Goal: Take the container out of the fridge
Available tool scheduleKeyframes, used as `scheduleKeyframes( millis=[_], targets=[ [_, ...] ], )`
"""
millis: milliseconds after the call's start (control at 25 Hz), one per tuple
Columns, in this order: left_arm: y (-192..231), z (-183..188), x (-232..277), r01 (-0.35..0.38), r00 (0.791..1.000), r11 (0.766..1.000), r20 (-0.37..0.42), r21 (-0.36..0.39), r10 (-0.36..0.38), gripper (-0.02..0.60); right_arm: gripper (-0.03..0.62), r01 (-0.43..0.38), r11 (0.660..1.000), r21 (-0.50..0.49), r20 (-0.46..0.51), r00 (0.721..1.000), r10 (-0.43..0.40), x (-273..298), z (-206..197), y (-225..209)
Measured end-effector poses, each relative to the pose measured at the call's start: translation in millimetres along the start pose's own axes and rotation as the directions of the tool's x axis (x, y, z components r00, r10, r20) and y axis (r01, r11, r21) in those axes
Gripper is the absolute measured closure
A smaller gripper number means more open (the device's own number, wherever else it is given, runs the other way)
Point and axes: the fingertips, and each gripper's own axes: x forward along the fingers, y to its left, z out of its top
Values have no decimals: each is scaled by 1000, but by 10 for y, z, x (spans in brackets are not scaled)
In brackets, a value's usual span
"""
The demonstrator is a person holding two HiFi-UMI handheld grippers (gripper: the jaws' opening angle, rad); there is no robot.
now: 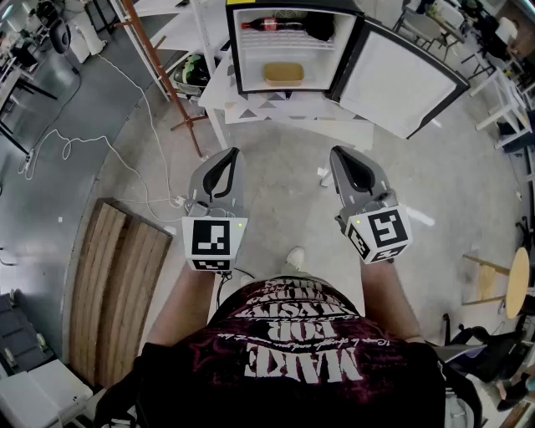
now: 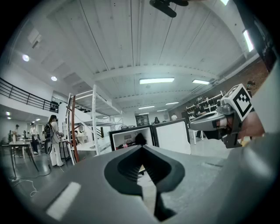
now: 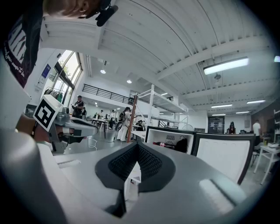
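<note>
A small black fridge (image 1: 294, 46) stands open ahead, its door (image 1: 401, 79) swung out to the right. On its lower shelf lies a tan flat container (image 1: 284, 73). On the upper shelf a cola bottle (image 1: 276, 23) lies beside a dark object (image 1: 322, 27). My left gripper (image 1: 230, 155) and right gripper (image 1: 338, 153) are held side by side well short of the fridge, both pointing at it. Each is shut with nothing between its fingertips. The fridge (image 2: 131, 139) shows beyond the left gripper (image 2: 141, 147), and the fridge (image 3: 168, 139) also shows beyond the right gripper (image 3: 137, 145).
The fridge rests on a low white table (image 1: 292, 109). Wooden boards (image 1: 117, 292) lie on the floor at the left, near a white cable (image 1: 109, 142). A rust-coloured pole (image 1: 159, 67) leans left of the table. A round stool (image 1: 518, 284) stands at the right edge.
</note>
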Motion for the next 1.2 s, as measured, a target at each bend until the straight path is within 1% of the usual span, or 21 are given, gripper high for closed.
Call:
scheduleKeyframes(
  millis=[120, 280, 440, 600, 840, 1000, 1200],
  targets=[
    [0, -22, 86, -4, 1000, 1000, -5, -5, 4, 581, 566, -18, 1000, 2, -4, 1000, 18, 72, -12, -39],
    [1, -69, 168, -14, 1000, 1000, -14, -15, 14, 581, 565, -45, 998, 32, -8, 999, 45, 145, -73, -89],
    [2, -168, 227, -22, 999, 1000, -37, -23, 21, 581, 565, -38, 997, 64, -32, 999, 40, 205, -193, -166],
    [-29, -250, 318, -21, 998, 999, -64, -29, 19, 581, 565, -44, 995, 89, -33, 998, 47, 254, -258, -242],
    [-114, -221, 504, -18, 998, 1000, -68, -26, 16, 581, 565, -56, 994, 98, -22, 998, 58, 301, -281, -369],
    [-129, -193, 614, -36, 997, 999, -74, -30, 34, 581, 565, -69, 994, 85, -19, 997, 71, 332, -284, -456],
    [-189, -139, 758, -57, 995, 997, -82, -44, 53, 581, 565, -94, 990, 104, -6, 995, 96, 376, -278, -619]
  ],
)
